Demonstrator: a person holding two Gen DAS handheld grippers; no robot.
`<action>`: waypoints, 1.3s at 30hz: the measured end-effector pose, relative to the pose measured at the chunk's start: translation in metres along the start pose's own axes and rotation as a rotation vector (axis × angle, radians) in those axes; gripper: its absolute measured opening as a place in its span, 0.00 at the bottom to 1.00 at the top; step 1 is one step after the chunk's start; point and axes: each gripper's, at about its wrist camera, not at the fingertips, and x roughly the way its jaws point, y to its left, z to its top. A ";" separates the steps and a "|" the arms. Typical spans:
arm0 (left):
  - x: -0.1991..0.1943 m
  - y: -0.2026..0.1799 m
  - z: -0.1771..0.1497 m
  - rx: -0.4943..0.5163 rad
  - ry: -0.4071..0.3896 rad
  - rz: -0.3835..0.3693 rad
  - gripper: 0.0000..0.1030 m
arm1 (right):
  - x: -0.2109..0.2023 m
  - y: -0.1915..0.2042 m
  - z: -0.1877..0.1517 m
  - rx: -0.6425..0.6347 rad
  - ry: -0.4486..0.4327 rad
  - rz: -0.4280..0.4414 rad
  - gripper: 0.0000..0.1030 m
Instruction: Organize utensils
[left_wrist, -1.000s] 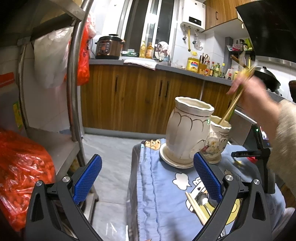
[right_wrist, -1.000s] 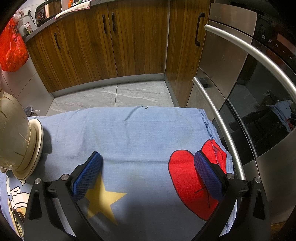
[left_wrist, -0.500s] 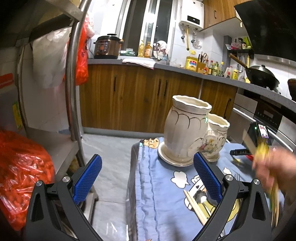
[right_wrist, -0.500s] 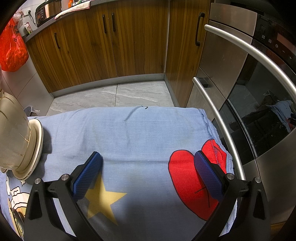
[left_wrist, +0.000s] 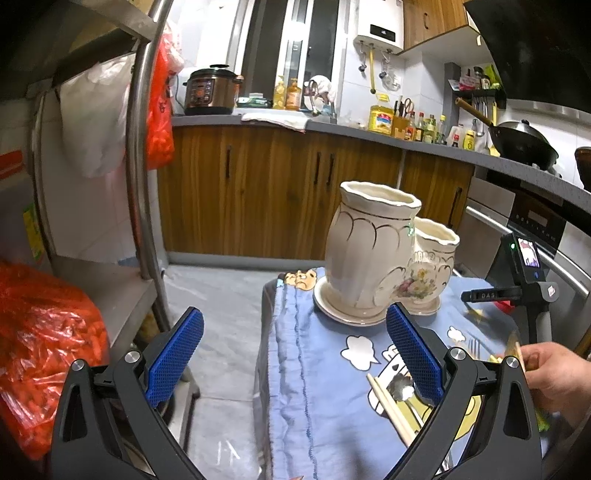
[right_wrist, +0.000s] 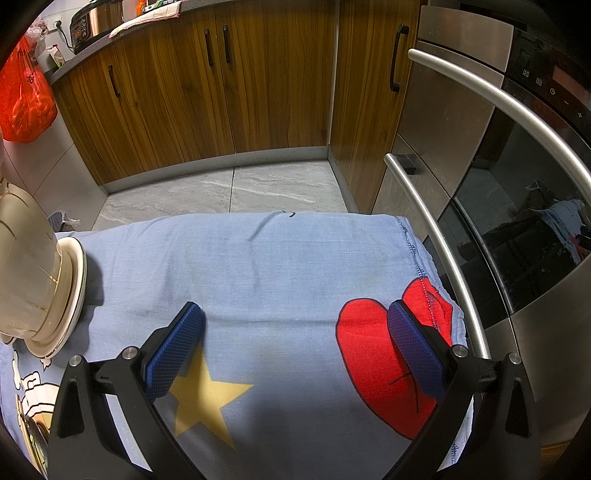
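Observation:
In the left wrist view two cream ceramic holders stand on saucers on the blue cartoon cloth (left_wrist: 314, 398): a tall ribbed one (left_wrist: 369, 254) and a shorter flowered one (left_wrist: 432, 266) behind it. Wooden chopsticks (left_wrist: 388, 406), a metal spoon (left_wrist: 400, 387) and a fork (left_wrist: 474, 347) lie on the cloth. A bare hand (left_wrist: 557, 380) holds chopsticks low at the right. My left gripper (left_wrist: 291, 354) is open and empty at the cloth's left edge. My right gripper (right_wrist: 291, 350) is open and empty over the cloth (right_wrist: 277, 258); the tall holder (right_wrist: 26, 266) is at its left.
A metal rack post (left_wrist: 142, 147) and orange bags (left_wrist: 40, 354) stand left of the table. A black camera stand (left_wrist: 528, 273) sits at the table's right. Oven handles (right_wrist: 491, 110) run close along the cloth's right edge. Wooden cabinets (right_wrist: 221, 92) are beyond.
The bare hand drew the chopsticks out of the shorter holder and brought them down to the cloth at the right. Both grippers stayed still and open.

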 end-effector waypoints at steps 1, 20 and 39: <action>0.000 0.000 0.000 0.000 0.001 0.002 0.95 | 0.000 0.000 0.000 0.000 0.000 0.000 0.96; 0.003 -0.005 -0.003 0.013 0.012 0.010 0.95 | 0.000 0.000 0.000 0.000 0.000 0.000 0.96; 0.005 0.000 -0.004 0.007 0.025 0.013 0.95 | 0.000 0.000 0.000 0.000 0.001 0.000 0.96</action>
